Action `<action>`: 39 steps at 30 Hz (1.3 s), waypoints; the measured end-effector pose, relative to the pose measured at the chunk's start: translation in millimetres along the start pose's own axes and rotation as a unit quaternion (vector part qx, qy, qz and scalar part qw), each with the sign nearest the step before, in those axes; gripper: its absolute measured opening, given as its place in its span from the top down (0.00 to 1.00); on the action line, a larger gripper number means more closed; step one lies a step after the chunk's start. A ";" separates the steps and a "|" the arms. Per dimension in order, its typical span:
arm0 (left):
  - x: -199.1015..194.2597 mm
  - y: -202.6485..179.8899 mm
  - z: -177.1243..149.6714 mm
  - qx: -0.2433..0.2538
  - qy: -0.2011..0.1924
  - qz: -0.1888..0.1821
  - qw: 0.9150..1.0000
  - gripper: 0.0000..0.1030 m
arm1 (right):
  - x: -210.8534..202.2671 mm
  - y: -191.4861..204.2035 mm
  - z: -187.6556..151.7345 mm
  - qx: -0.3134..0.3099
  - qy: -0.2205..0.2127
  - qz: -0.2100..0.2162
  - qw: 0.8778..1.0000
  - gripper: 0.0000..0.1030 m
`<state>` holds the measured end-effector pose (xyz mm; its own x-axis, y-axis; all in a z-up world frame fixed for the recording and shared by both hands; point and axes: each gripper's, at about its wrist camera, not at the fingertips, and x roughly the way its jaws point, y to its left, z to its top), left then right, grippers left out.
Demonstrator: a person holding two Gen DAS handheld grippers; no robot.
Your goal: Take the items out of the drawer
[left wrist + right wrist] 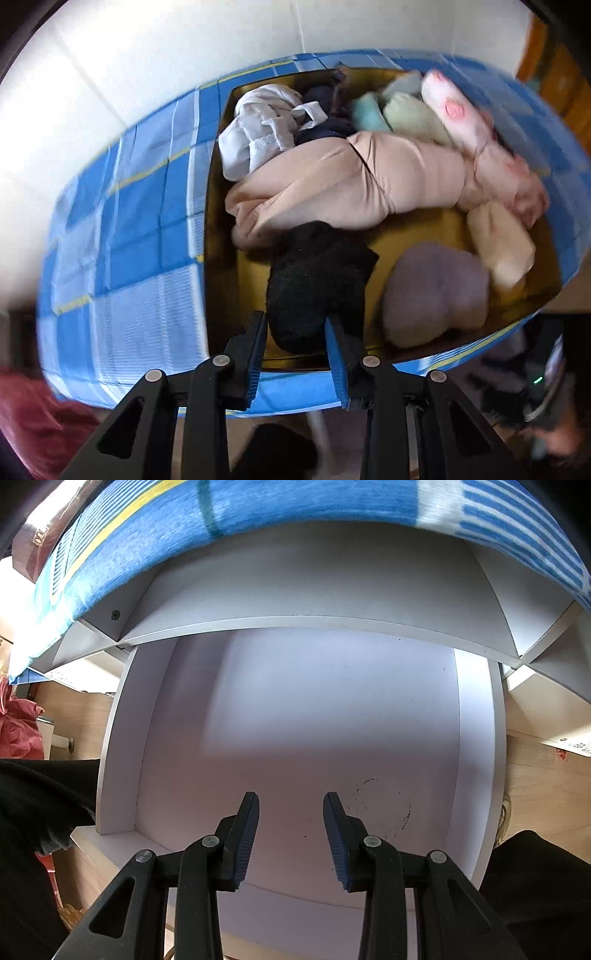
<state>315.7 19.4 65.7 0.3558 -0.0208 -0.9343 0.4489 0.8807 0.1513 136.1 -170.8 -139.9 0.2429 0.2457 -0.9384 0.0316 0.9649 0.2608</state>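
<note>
Drawer (295,738) lay pulled out below the right gripper (291,834), its white floor bare in that view apart from a faint dark ring mark (382,808) just right of the fingers (245,834), which stood apart with nothing between them. Drawer ran straight away from the fingers, under the edge of the blue checked cloth (258,513) on the tabletop above.

Left gripper (295,350) hung over a yellow-lined box (436,229) set on the same cloth. Black knit bundle (317,280) sat between its fingers (255,354); fingers were apart, flanking the near end of the bundle. Whether the pads touched it, cannot tell. Bundle's long axis ran near to far, in line with the fingers. Just right of it lay a mauve roll (436,291); beyond it a large peach garment (351,184) crossed the box left to right. Farther back: white garment (262,125) at far left, pale green and teal rolls (391,107), pink patterned roll (465,114) at far right. View was motion-blurred.

Judgement: nothing visible remained in the drawer; the black bundle looked like the item being dealt with, and the left hand was the nearer one.
</note>
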 end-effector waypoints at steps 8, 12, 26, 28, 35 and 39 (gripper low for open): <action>-38.3 6.0 -43.6 -0.092 -0.102 -0.025 0.990 0.20 | 1.6 3.4 -0.9 -0.009 0.003 -0.005 1.000 0.65; -57.1 -4.8 -66.8 -0.118 -0.139 -0.008 0.983 0.08 | 1.3 4.0 -1.5 -0.010 0.001 -0.005 1.000 0.62; -68.5 -68.5 -138.6 -0.149 -0.177 -0.002 0.973 0.00 | -43.3 27.9 -19.5 -0.072 -0.063 -0.001 0.995 0.25; -69.8 -75.4 -147.8 -0.150 -0.172 -0.002 0.974 0.00 | -60.4 29.7 -23.8 -0.075 -0.081 0.001 0.994 0.24; -91.5 -90.2 -172.3 -0.149 -0.184 0.007 0.972 0.00 | -139.0 36.4 -37.0 -0.077 -0.161 -0.034 0.983 0.24; -109.6 -91.7 -181.7 -0.165 -0.193 0.008 0.967 0.00 | -186.6 45.2 -45.6 -0.076 -0.210 -0.069 0.972 0.24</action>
<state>86.6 26.9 95.5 0.6684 -0.1248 -0.7332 0.1780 0.9840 -0.0051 48.0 -168.7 36.7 0.6213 0.0840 -0.7791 -0.0437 0.9964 0.0726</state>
